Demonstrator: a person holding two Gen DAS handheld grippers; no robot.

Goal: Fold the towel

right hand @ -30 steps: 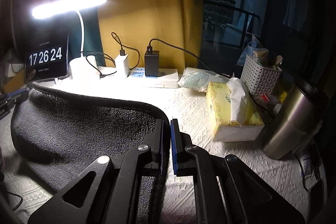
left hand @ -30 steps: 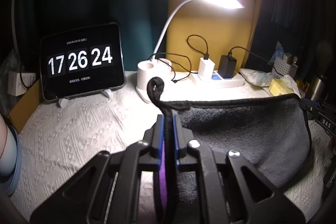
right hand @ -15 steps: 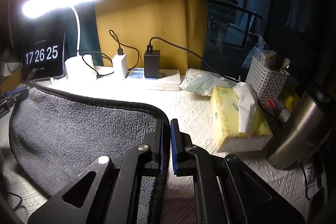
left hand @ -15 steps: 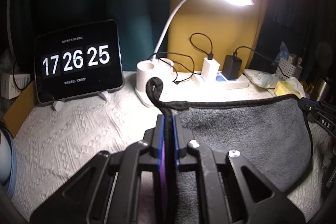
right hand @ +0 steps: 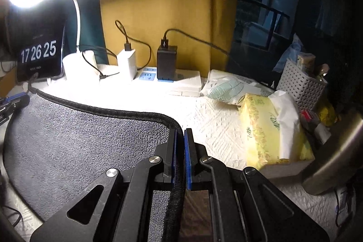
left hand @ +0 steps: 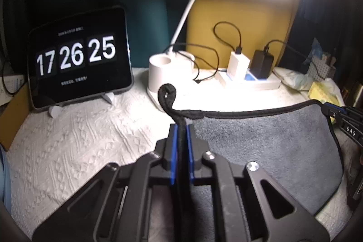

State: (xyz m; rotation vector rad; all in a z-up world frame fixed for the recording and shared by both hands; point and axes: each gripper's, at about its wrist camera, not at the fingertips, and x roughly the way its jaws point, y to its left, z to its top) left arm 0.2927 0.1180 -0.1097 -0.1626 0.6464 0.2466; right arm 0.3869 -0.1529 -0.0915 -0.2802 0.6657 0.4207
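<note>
A grey towel with a black hem hangs stretched between my two grippers above the white textured table cover. My left gripper is shut on its left corner, and the hem's black loop curls up past the fingertips. My right gripper is shut on the towel at its right corner. The right gripper also shows at the right edge of the left wrist view, and the left gripper at the left edge of the right wrist view.
At the back stand a tablet clock, a white desk lamp base and a power strip with chargers. To the right are a yellow tissue pack, a steel flask and a white basket.
Both grippers have moved forward and up toward the back of the table with the towel held between them. The lamp and clock appear nearer. The clock changed from 17:26:24 to 17:26:25.
</note>
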